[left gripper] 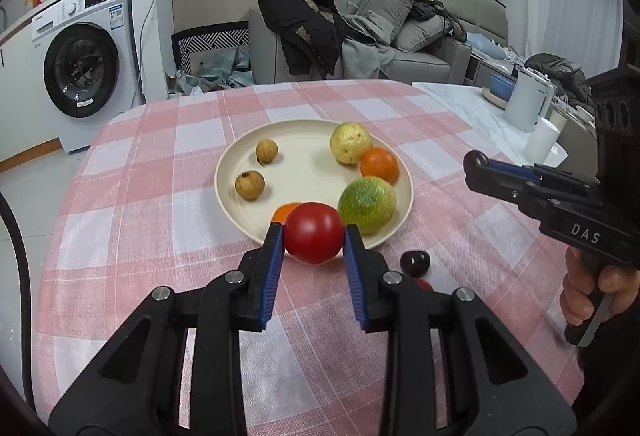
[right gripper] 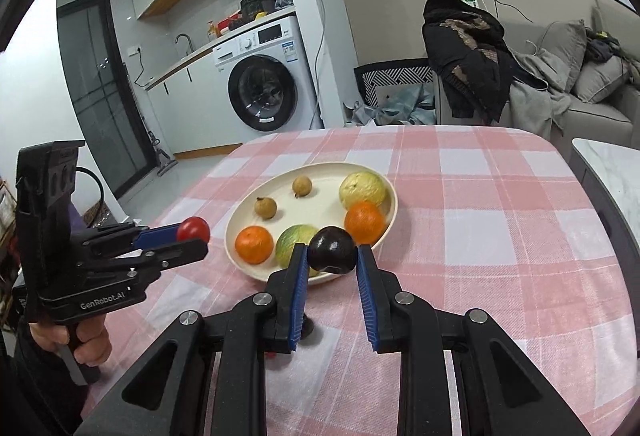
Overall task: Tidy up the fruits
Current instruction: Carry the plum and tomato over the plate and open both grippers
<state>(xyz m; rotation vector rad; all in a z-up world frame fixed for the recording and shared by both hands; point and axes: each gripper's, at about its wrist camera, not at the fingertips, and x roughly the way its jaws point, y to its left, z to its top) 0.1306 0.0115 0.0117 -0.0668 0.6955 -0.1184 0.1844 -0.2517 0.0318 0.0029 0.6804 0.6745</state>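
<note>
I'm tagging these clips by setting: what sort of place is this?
Most likely a small lived-in flat with kitchen and living area in one room: a washing machine under a counter with a sink tap, a grey sofa piled with clothes, and a checked-cloth table.

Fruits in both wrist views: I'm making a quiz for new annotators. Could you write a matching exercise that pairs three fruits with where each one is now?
Things:
1. red tomato
2. dark plum
3. longans

Places:
A. lying on the cream plate
B. between the fingers of the left gripper
C. between the fingers of the right gripper

Pairs: 1-B, 2-C, 3-A
</note>
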